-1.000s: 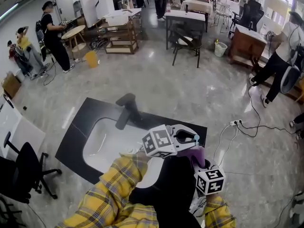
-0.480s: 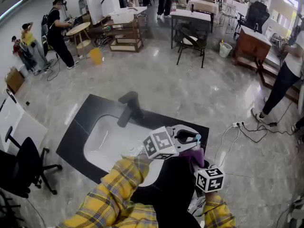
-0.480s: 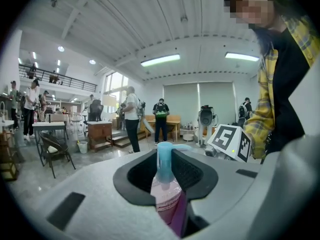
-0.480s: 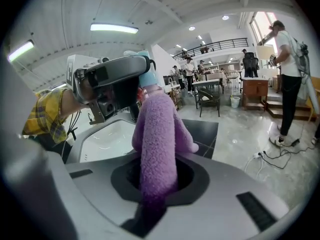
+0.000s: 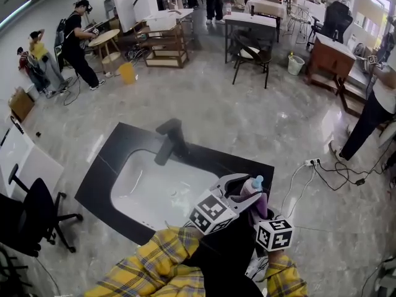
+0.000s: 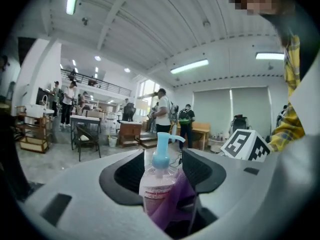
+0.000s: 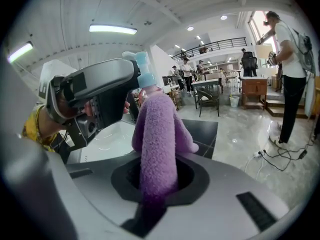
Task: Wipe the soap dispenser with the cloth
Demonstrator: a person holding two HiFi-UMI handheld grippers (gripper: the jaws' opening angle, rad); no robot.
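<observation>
The soap dispenser (image 5: 253,187), a clear bottle with a blue pump, stands upright over the right end of the black counter (image 5: 102,181). My left gripper (image 5: 246,189) reaches it from the side. Its jaws have just been opening and now stand on either side of the bottle (image 6: 158,181) with the pads apart from it. My right gripper (image 5: 262,213) is shut on a purple cloth (image 7: 157,129), which is draped against the bottle's right side (image 6: 176,198). In the right gripper view the left gripper (image 7: 100,99) covers most of the bottle (image 7: 143,75).
A white basin (image 5: 158,193) with a dark faucet (image 5: 168,140) is set in the counter. A black office chair (image 5: 28,218) stands at the left. Cables and a power strip (image 5: 309,162) lie on the floor to the right. People, tables and chairs fill the far room.
The left gripper has rolled, so its marker cube now sits lower and nearer me, and its jaws stand wider around the bottle. The right gripper and cloth have stayed in place.
</observation>
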